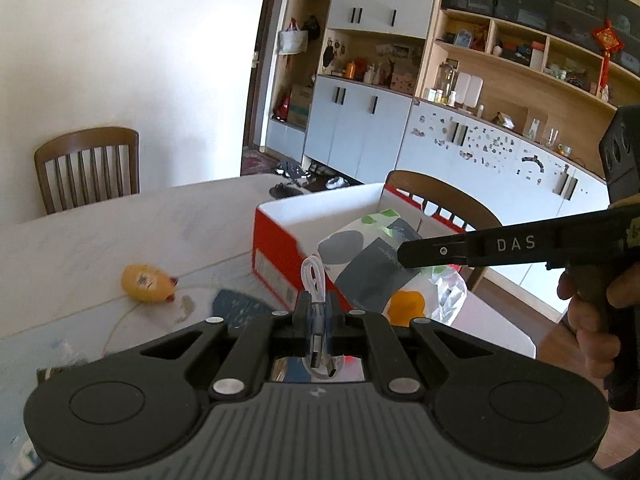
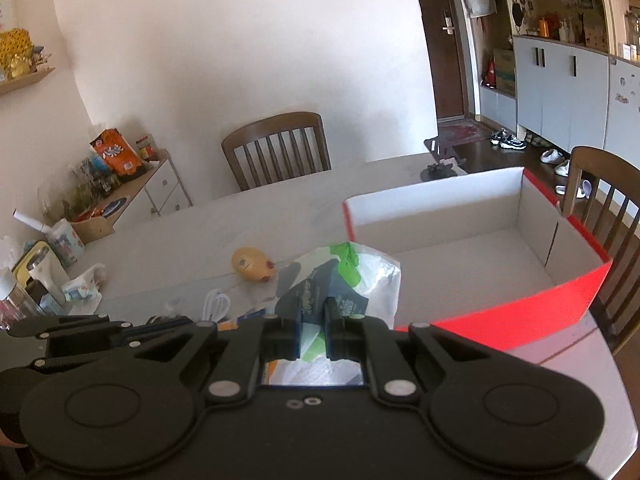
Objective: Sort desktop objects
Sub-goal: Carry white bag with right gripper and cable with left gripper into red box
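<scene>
Crinkly film: your right claw (image 2: 311,330) is clamped on the tissue pack (image 2: 344,280), a soft, patterned plastic-wrapped block in white, grey and green, held just above the tabletop (image 2: 180,236).
Key relation: red-sided box (image 2: 560,292) lies ahead and to the right of that claw, its near rim just beside the pack; the pack's long axis runs roughly forward along the fingers.
Box: stiff cardboard, white inside, open top, nothing visible on its floor.
White cable: coiled, glossy, with a USB plug; your left claw (image 1: 318,312) is closed on the cable (image 1: 316,280), loop standing up between the pads.
Nearer claw: judged the right; the left sits further left of the box (image 1: 280,248).
Left behind: yellow toy (image 1: 146,283), rounded and smooth, well to the left on the pale, marbled tabletop (image 1: 80,232).
</scene>
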Demonstrator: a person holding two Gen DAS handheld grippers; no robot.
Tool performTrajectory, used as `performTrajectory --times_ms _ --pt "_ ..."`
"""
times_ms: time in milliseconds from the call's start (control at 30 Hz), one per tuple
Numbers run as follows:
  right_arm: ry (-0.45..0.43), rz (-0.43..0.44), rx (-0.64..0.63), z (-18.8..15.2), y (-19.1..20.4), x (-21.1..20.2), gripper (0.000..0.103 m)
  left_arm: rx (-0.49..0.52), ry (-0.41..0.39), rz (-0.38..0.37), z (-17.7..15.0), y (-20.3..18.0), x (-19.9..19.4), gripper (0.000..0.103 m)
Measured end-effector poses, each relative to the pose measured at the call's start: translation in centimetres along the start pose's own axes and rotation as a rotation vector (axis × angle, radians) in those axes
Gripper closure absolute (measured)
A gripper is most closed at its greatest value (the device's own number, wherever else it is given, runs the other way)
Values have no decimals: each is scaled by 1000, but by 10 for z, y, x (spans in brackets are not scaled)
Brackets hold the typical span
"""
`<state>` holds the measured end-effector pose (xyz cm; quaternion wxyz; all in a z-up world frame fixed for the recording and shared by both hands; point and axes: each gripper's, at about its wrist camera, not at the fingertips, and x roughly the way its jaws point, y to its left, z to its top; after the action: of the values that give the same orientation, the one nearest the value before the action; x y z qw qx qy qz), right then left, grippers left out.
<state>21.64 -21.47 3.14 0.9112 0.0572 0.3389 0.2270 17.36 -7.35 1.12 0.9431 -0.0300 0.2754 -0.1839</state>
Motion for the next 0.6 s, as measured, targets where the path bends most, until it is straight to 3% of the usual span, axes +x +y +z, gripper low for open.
performTrajectory --times_ms 600 --pt "-10 27 19 39 -86 7 93 38 11 19 39 -57 71 98"
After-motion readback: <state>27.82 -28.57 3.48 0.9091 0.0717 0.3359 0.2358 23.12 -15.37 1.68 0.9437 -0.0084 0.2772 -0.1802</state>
